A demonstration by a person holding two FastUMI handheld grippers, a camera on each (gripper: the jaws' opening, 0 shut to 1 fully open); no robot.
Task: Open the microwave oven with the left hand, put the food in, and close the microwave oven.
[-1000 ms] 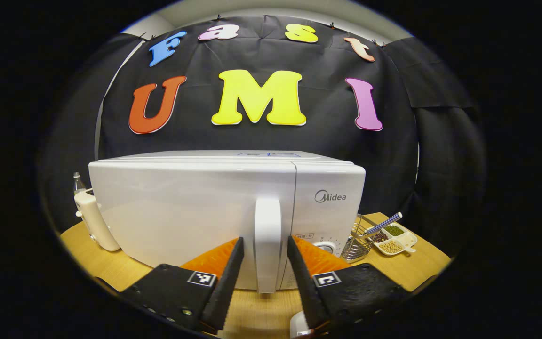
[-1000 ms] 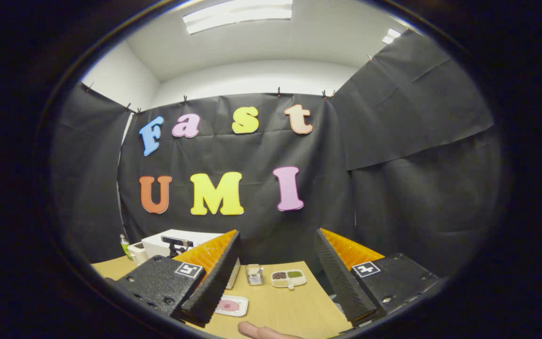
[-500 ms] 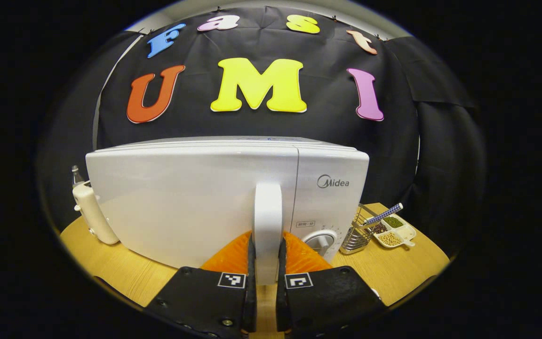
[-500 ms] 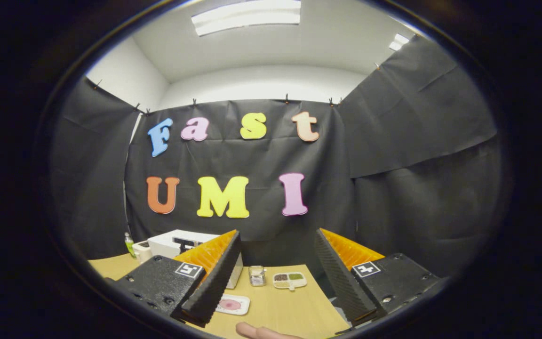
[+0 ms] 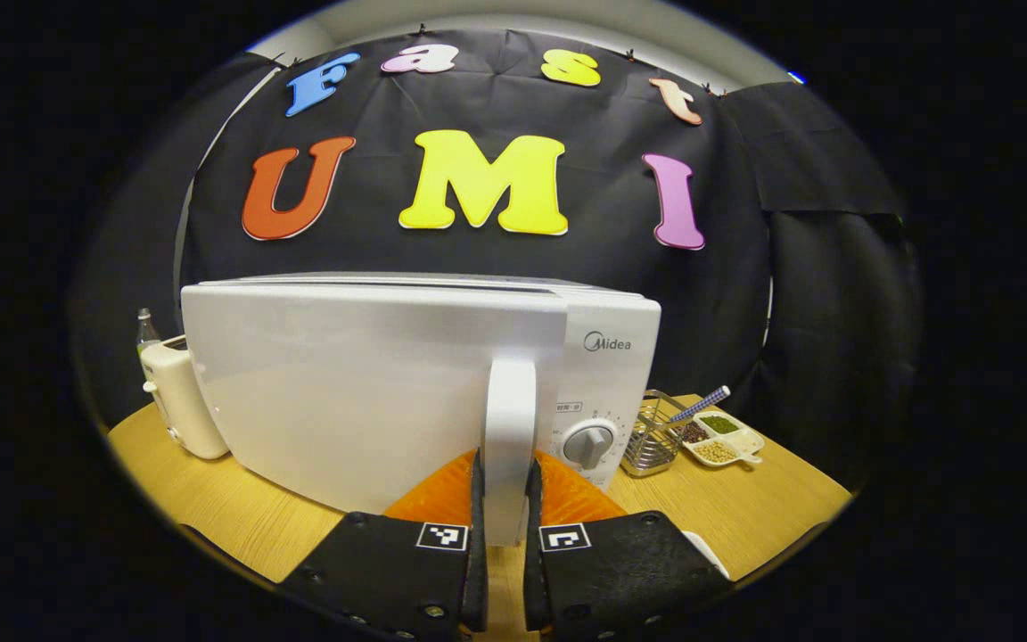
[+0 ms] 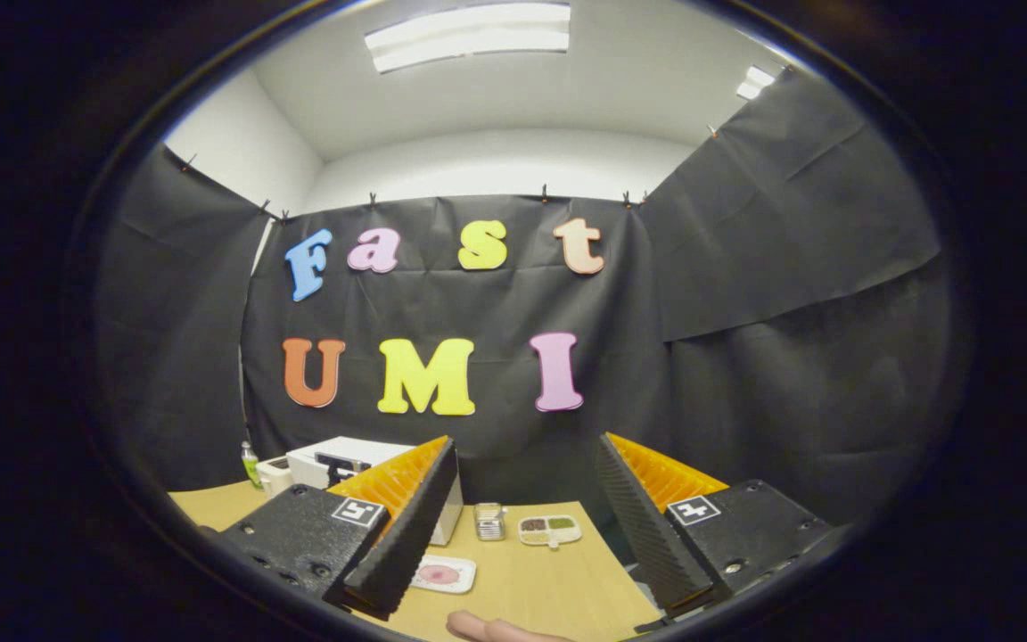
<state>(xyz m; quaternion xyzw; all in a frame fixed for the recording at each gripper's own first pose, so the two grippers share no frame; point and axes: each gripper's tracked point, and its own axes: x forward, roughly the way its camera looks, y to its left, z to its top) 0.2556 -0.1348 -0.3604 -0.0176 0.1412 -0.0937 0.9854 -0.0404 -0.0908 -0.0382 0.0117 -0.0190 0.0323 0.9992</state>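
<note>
Left gripper [image 5: 505, 526] clamped on white microwave door handle [image 5: 509, 446], one jaw each side, both pressing. Microwave [image 5: 371, 383] directly ahead of jaws on wooden worktop [image 5: 210, 499]; door edge stands slightly proud of control panel, dial [image 5: 588, 443] just right of jaws. Wire basket [image 5: 652, 441] and divided snack dish [image 5: 718, 439] farther right.

Right gripper [image 6: 522, 526] raised, jaws wide apart, nothing between. Food plate [image 6: 444, 573] on worktop below, just beside its left jaw. Fingertip [image 6: 487, 628] at bottom edge.
</note>
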